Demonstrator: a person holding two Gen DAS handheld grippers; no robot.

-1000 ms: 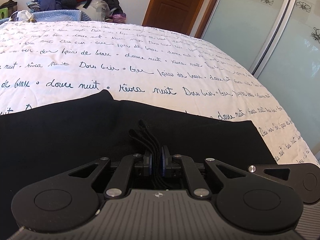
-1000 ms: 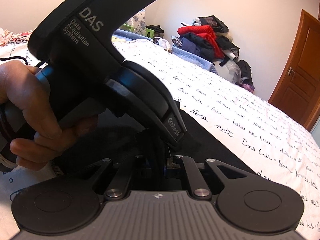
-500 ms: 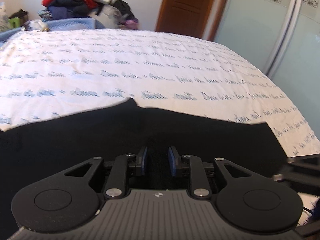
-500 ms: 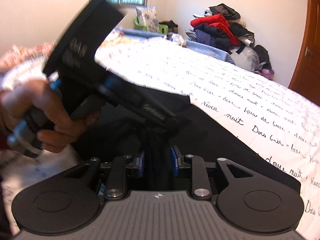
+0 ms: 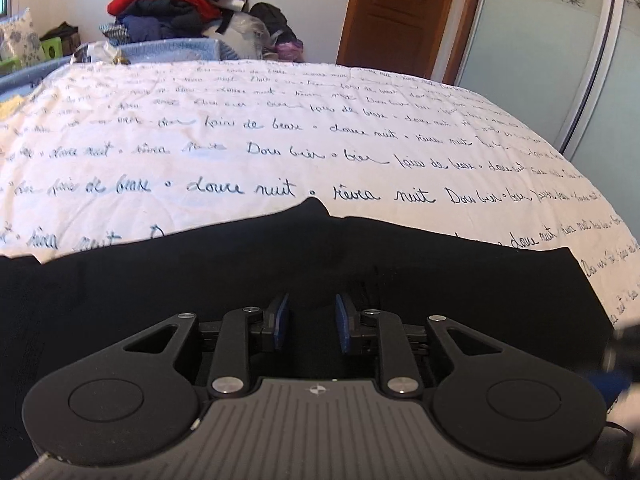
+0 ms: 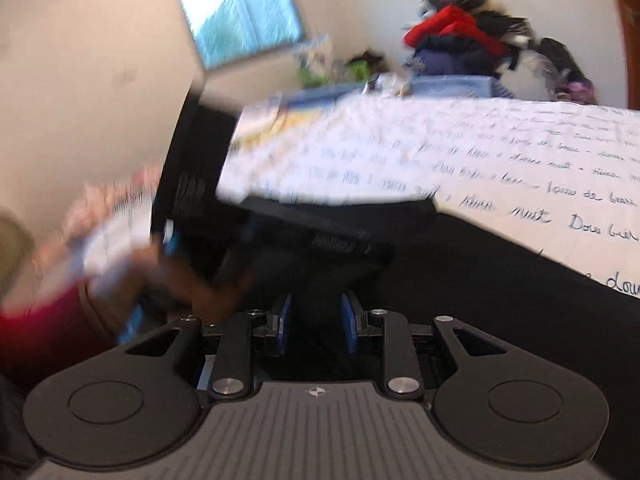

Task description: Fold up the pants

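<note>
Left wrist view shows your left claw (image 5: 311, 322) just opened, blue pads (image 5: 282, 322) spread with nothing pinched, hovering over the black pants (image 5: 160, 280) lying flat on the bed (image 5: 280, 140) with its script-printed cover. Your right claw (image 6: 316, 322) has likewise just opened and grips nothing, pants below it; your left hand (image 6: 192, 284) blurs beside it

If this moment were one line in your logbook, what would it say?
left gripper: open, just released | right gripper: open | black fabric pants: flat on script-printed white bedspread
</note>
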